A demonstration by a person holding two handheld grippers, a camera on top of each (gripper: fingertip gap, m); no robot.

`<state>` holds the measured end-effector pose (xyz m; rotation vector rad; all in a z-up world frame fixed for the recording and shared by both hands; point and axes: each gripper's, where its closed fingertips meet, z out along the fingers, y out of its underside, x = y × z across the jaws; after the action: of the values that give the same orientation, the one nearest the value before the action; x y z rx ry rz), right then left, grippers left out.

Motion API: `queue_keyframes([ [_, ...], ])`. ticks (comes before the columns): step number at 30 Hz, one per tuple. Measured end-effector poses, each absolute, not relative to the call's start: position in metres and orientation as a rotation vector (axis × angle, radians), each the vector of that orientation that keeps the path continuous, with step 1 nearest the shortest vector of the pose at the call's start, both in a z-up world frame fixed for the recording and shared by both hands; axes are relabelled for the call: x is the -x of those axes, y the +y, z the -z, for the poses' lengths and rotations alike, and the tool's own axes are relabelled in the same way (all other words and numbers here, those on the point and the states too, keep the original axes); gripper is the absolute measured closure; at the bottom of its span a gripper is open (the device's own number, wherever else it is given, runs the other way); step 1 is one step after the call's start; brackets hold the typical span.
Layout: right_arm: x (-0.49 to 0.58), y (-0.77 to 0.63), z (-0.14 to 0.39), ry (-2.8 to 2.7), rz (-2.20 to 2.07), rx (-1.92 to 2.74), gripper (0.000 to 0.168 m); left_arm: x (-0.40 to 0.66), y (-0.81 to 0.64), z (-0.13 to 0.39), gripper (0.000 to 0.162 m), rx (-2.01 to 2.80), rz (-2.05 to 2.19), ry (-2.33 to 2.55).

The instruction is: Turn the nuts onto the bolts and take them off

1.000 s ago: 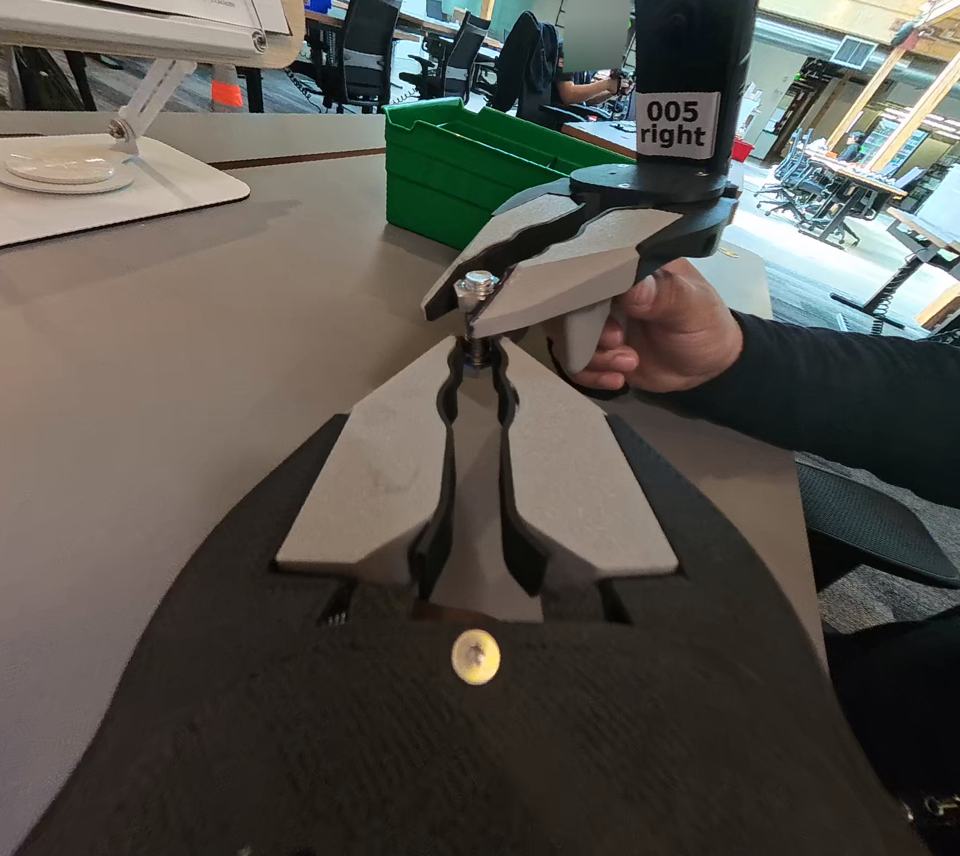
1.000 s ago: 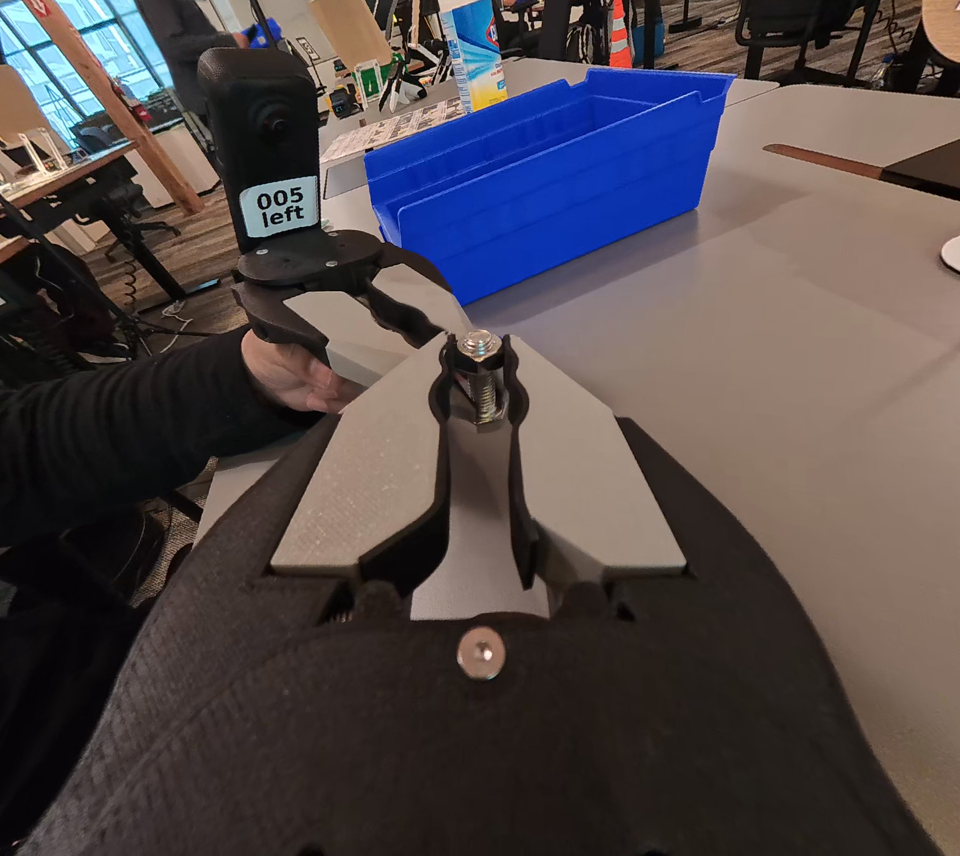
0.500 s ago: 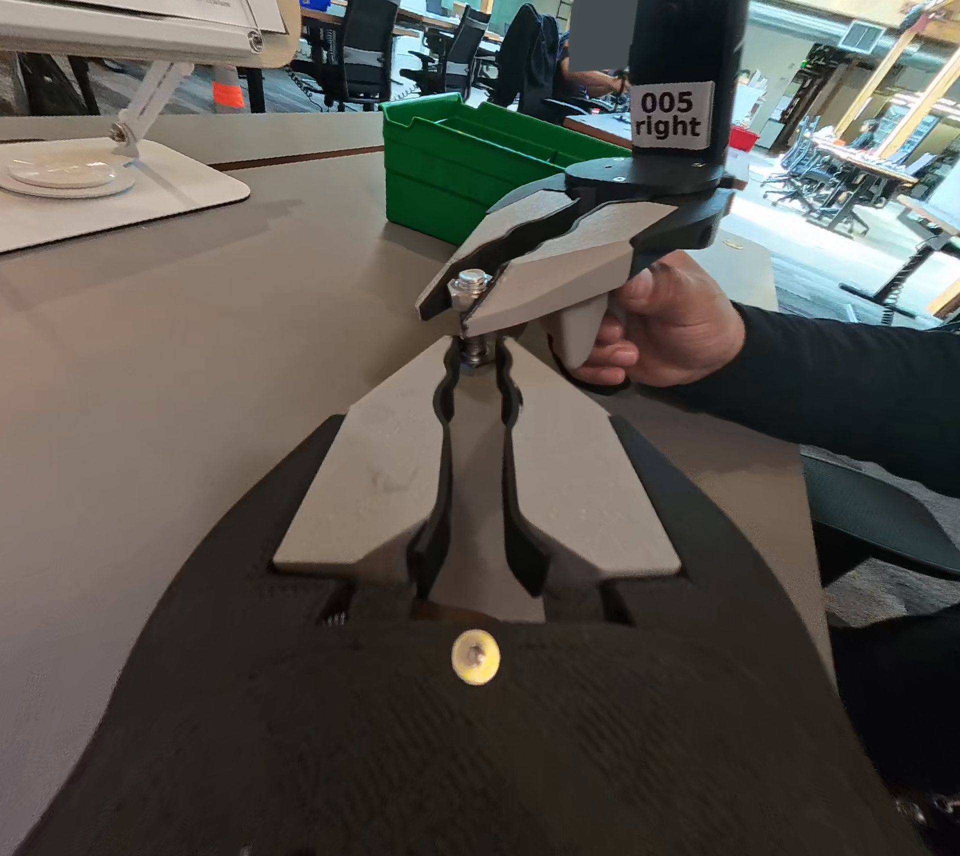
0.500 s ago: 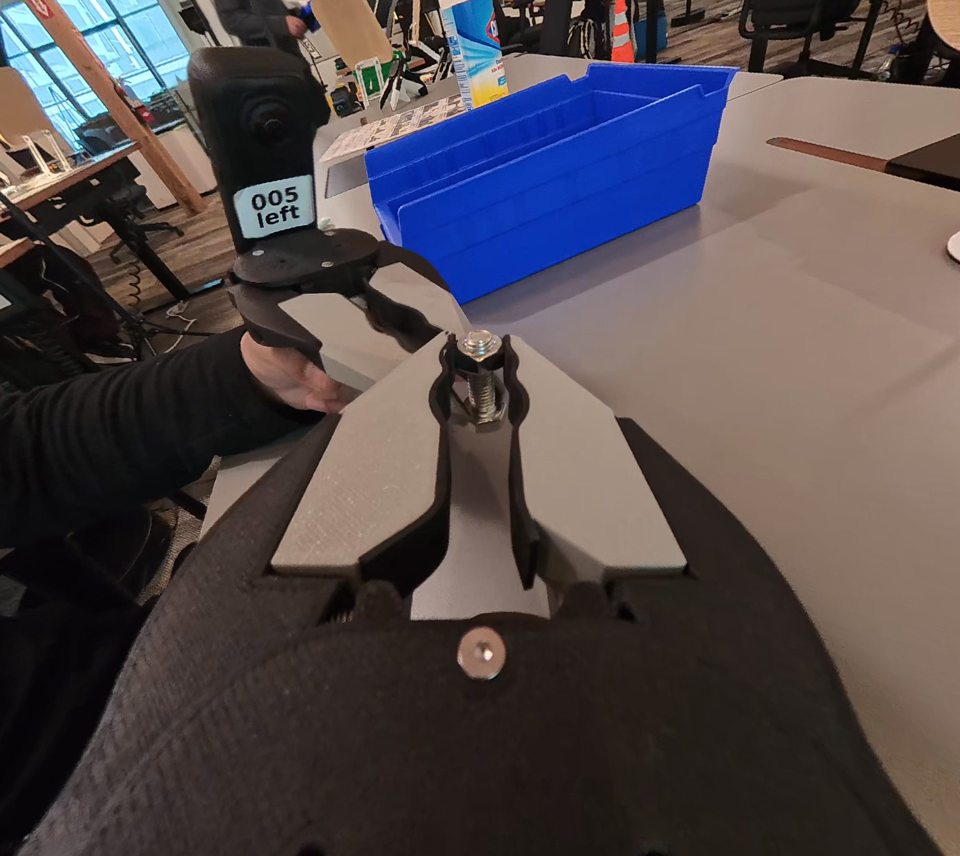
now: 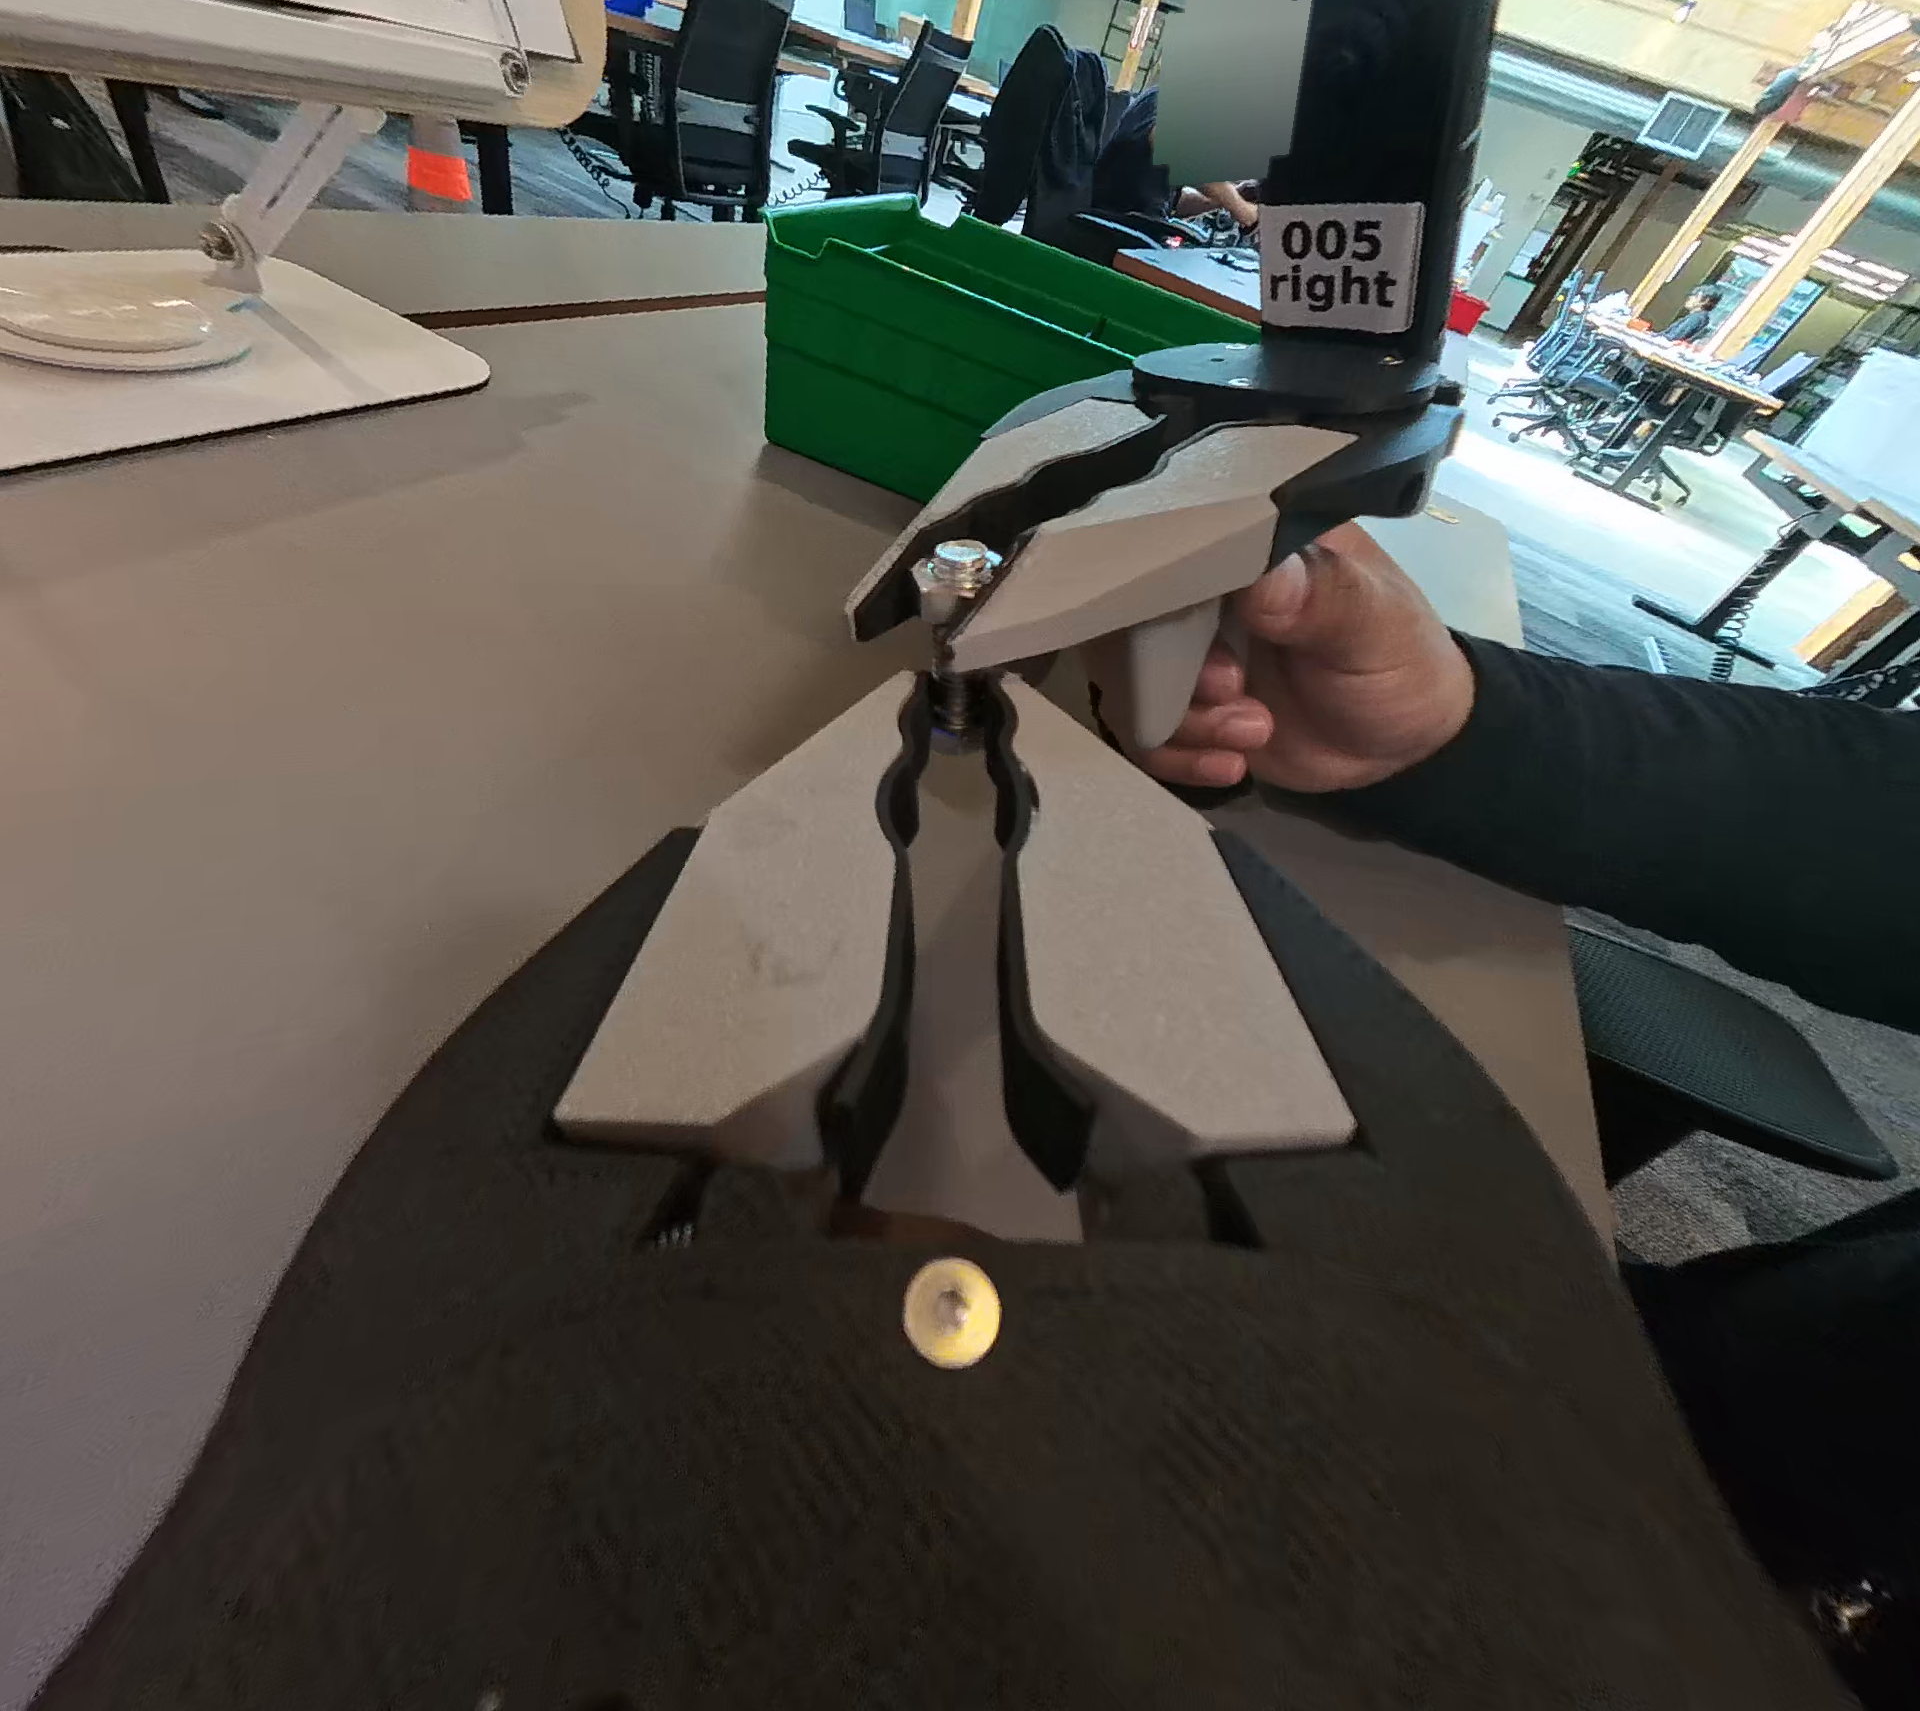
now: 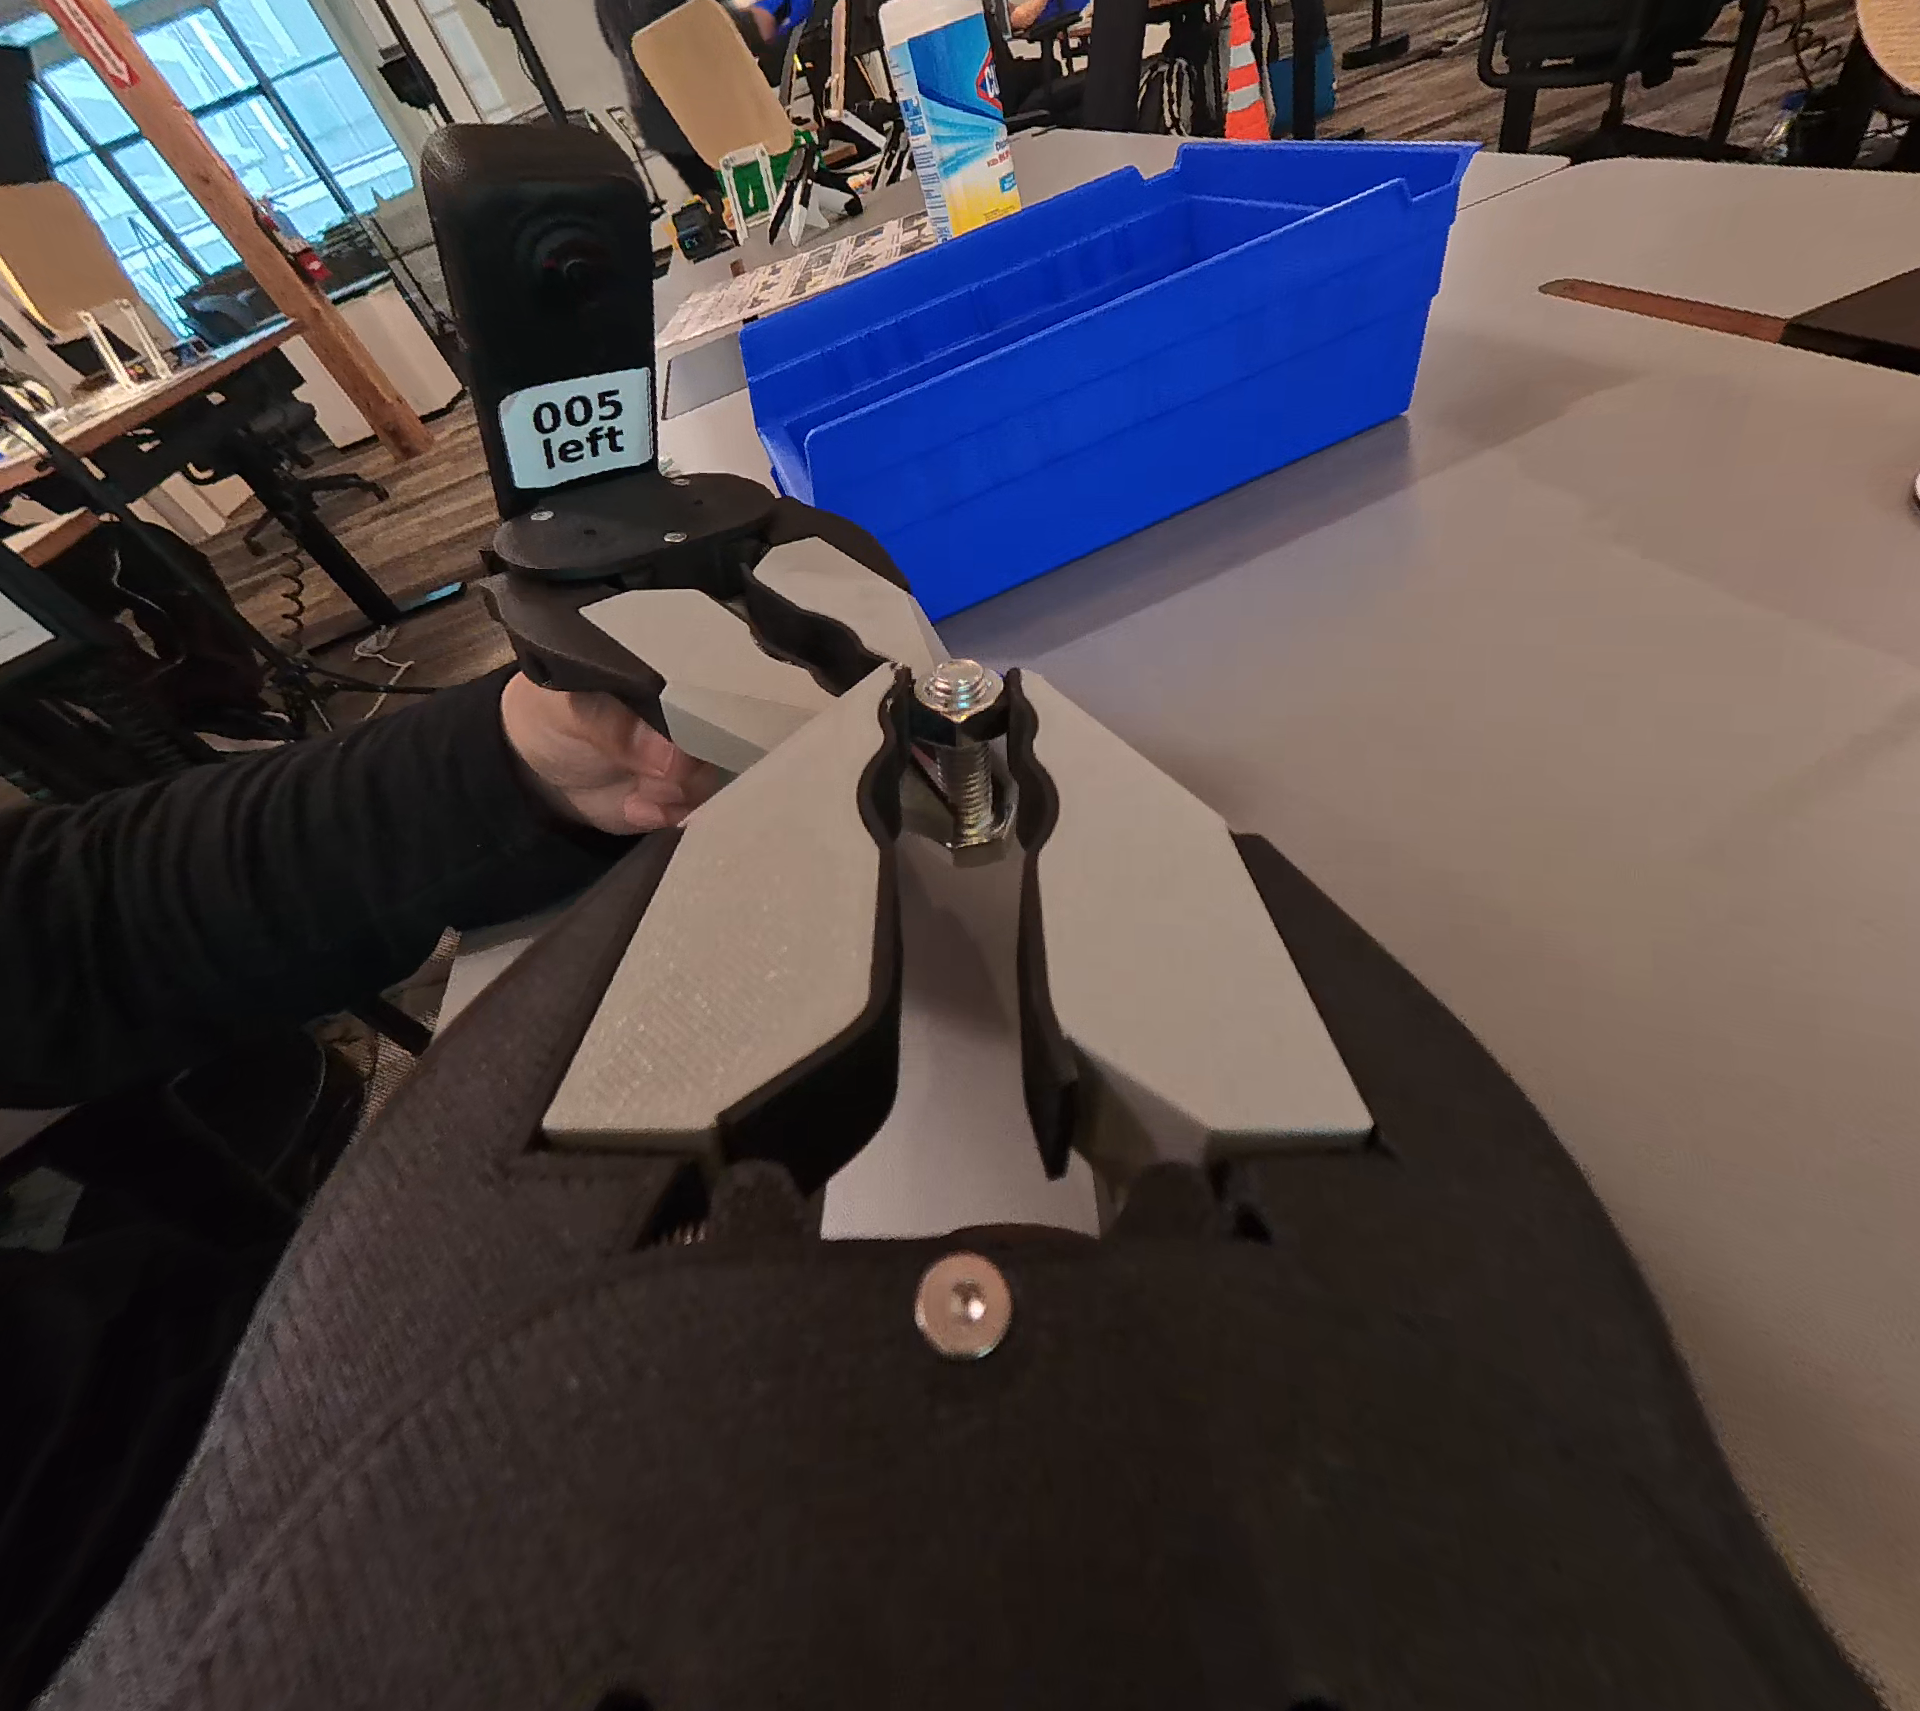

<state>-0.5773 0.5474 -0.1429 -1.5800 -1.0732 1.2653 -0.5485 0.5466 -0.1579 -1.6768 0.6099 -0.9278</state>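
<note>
We see a green plastic bin [image 5: 914, 352] and a blue plastic bin [image 6: 1091, 383] on the grey counter [image 6: 1558, 622]; contents not visible. Silver threaded bolt [image 6: 961, 773] upright above the counter: right tongs [image 6: 954, 705] clamp its silver hex nut [image 6: 954, 703], left tongs [image 5: 954, 711] clamp the lower shank. Little changed from a second ago. Wipes canister [image 6: 951, 103] behind the blue bin.

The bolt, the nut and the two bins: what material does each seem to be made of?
The bolt looks like bright plated steel: silvery, shiny, with cut threads. The nut at its top end has the same glossy metal look. The blue bin and the green bin seem moulded plastic: even saturated colour, ribbed walls, a dull sheen. The exact metal cannot be told.
</note>
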Motion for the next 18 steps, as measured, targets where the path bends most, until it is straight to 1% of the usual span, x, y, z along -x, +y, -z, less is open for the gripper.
queue_keyframes([
  [5, 0.577, 0.548, 0.143, -1.074, -1.260, 1.579, 0.154, 0.548, 0.547, 0.158, 0.155, 1.679, 0.958, 0.595],
  [10, 0.575, 0.552, 0.146, -1.058, -1.270, 1.599, 0.152, 0.552, 0.553, 0.163, 0.156, 1.694, 0.787, 0.629],
  [12, 0.573, 0.554, 0.143, -1.031, -1.303, 1.602, 0.137, 0.558, 0.557, 0.163, 0.156, 1.695, 0.751, 0.603],
  [13, 0.571, 0.555, 0.141, -1.020, -1.316, 1.596, 0.134, 0.561, 0.559, 0.162, 0.156, 1.693, 0.738, 0.585],
  [15, 0.568, 0.556, 0.138, -1.012, -1.326, 1.578, 0.133, 0.565, 0.561, 0.161, 0.156, 1.691, 0.733, 0.564],
  [18, 0.567, 0.554, 0.138, -1.038, -1.295, 1.554, 0.135, 0.564, 0.560, 0.161, 0.155, 1.683, 0.720, 0.579],
])
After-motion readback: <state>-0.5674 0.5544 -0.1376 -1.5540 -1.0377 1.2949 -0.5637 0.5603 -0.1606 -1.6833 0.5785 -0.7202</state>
